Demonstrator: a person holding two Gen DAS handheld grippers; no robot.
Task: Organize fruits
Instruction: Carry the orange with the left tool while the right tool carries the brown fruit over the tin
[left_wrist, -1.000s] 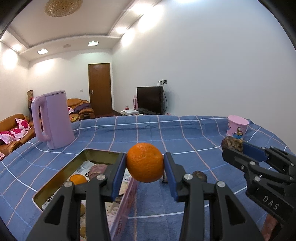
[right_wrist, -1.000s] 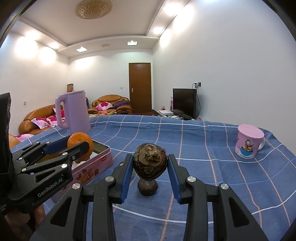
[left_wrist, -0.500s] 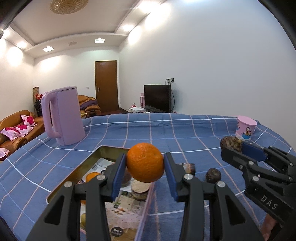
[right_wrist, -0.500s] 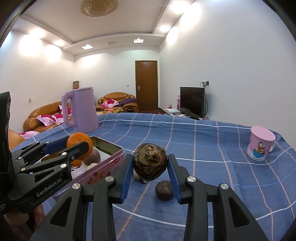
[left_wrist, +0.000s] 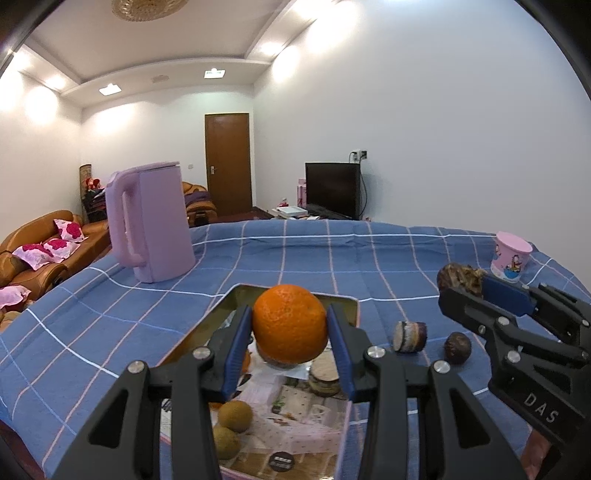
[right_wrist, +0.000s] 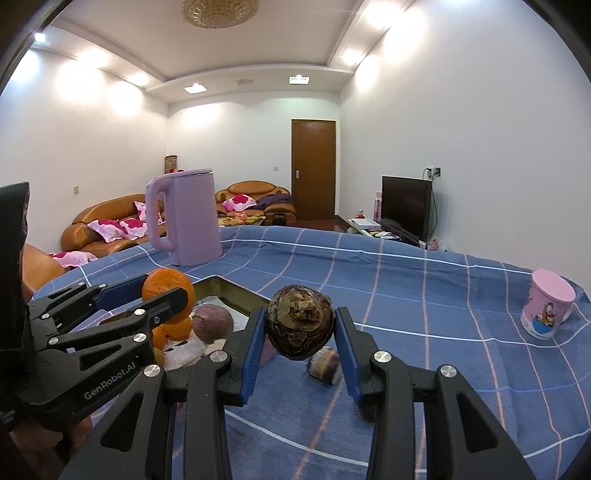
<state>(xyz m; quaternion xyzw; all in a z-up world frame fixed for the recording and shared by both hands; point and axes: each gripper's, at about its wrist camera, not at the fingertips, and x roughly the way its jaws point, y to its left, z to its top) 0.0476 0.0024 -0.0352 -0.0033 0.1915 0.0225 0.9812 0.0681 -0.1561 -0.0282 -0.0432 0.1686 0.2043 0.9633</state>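
Left wrist view: my left gripper fingers are pinching an orange above the tin; my right gripper fingers are pinching a brown taro-like root.

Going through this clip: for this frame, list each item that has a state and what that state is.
left tongs: shut on the orange, held above the tin
right tongs: shut on the brown fruit, held above the cloth
tin: open, fruit inside
kettle: upright, lid shut
pink cup: upright
cut purple piece: lying on the cloth
small dark fruit: on the cloth, outside the tin
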